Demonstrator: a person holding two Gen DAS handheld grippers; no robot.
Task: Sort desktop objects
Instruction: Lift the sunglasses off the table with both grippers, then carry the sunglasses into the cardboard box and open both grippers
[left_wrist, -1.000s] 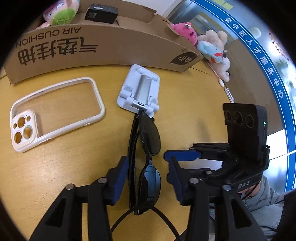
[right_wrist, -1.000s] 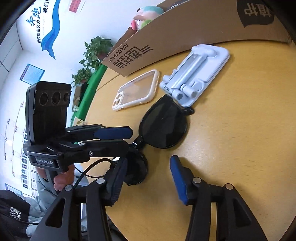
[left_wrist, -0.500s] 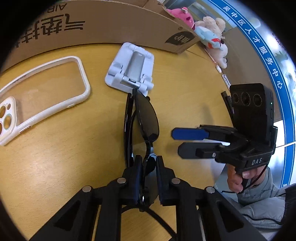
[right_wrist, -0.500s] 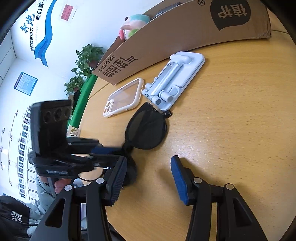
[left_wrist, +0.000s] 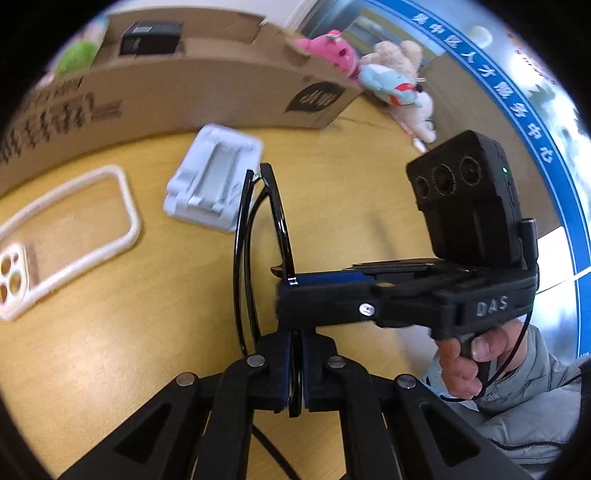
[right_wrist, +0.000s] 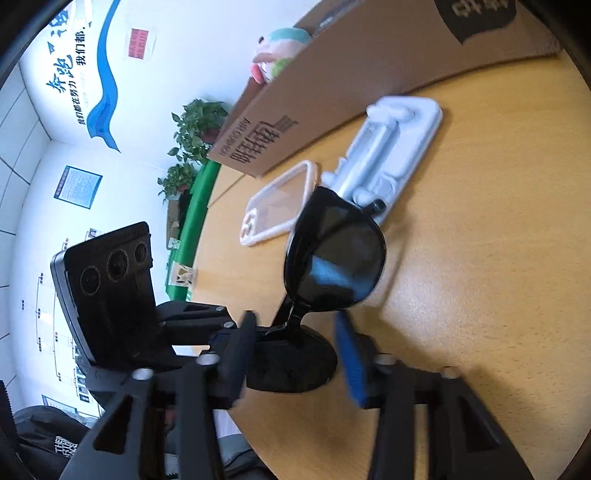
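Note:
Black sunglasses (left_wrist: 280, 229) are held edge-up above the wooden table (left_wrist: 110, 332). My left gripper (left_wrist: 293, 369) is shut on their near lens. In the right wrist view the sunglasses (right_wrist: 332, 254) stand lifted, and my right gripper (right_wrist: 295, 354) is open with its jaws on either side of the near lens, close to the left gripper (right_wrist: 236, 332). In the left wrist view the right gripper (left_wrist: 291, 284) reaches in from the right, level with the frame. A white phone stand (left_wrist: 214, 181) and a white phone case (left_wrist: 66, 236) lie on the table.
A long cardboard box (left_wrist: 177, 85) stands along the table's far side with a black box (left_wrist: 151, 37) and a plush toy inside. More plush toys (left_wrist: 369, 70) lie at the back right. The table edge (right_wrist: 258, 443) is near my right gripper.
My left gripper closed on the sunglasses and lifted them off the table. My right gripper moved in until its open jaws bracket the near lens.

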